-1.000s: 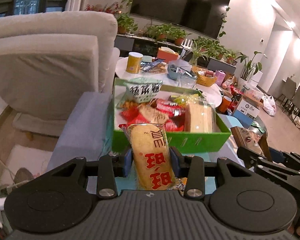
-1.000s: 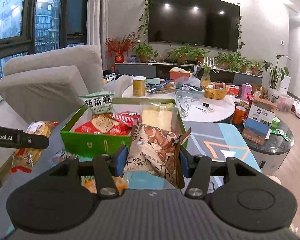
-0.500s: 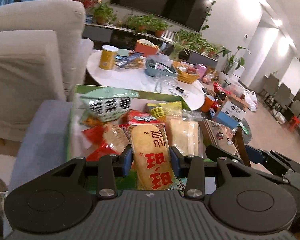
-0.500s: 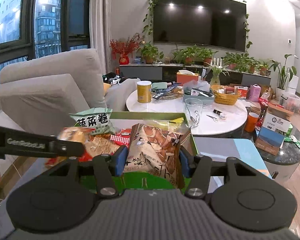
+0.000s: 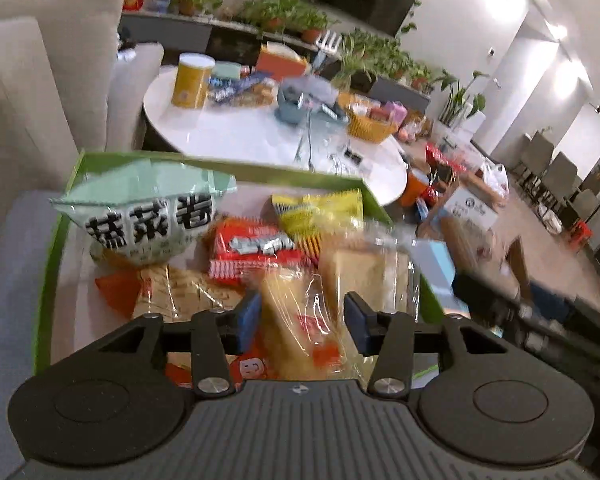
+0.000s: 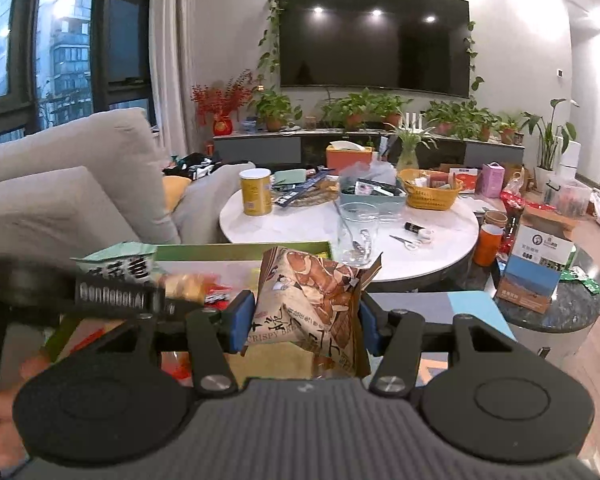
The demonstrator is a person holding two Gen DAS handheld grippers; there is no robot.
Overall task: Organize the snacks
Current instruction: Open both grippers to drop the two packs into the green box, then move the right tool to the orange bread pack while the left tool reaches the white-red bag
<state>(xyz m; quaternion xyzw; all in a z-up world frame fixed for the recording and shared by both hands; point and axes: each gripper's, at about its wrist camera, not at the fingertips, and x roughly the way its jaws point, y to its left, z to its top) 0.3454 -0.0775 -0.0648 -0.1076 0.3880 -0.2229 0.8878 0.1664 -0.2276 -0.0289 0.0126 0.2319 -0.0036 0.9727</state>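
In the left wrist view my left gripper (image 5: 302, 322) is over the green box (image 5: 48, 264), its jaws spread wider than the yellow rice-cracker packet (image 5: 300, 320) lying between them on the other snacks. The box holds a pale green bag (image 5: 148, 216), a red packet (image 5: 256, 250), a yellow packet (image 5: 320, 212) and a clear bread pack (image 5: 364, 272). In the right wrist view my right gripper (image 6: 306, 320) is shut on a brown crispy-bread bag (image 6: 312, 300), held above the box's near right corner (image 6: 236, 250). The left gripper (image 6: 112, 300) crosses that view at the left.
A round white table (image 6: 420, 248) behind the box carries a yellow can (image 6: 255, 192), a glass (image 6: 356, 236), a blue tray and a yellow basket (image 6: 430, 194). A grey sofa (image 6: 80, 184) stands left. A dark side table with a blue-and-white carton (image 6: 536, 268) stands right.
My left gripper moved forward over the box, tilted down and opened, letting the yellow packet drop among the snacks. My right gripper rose slightly with the brown bag.
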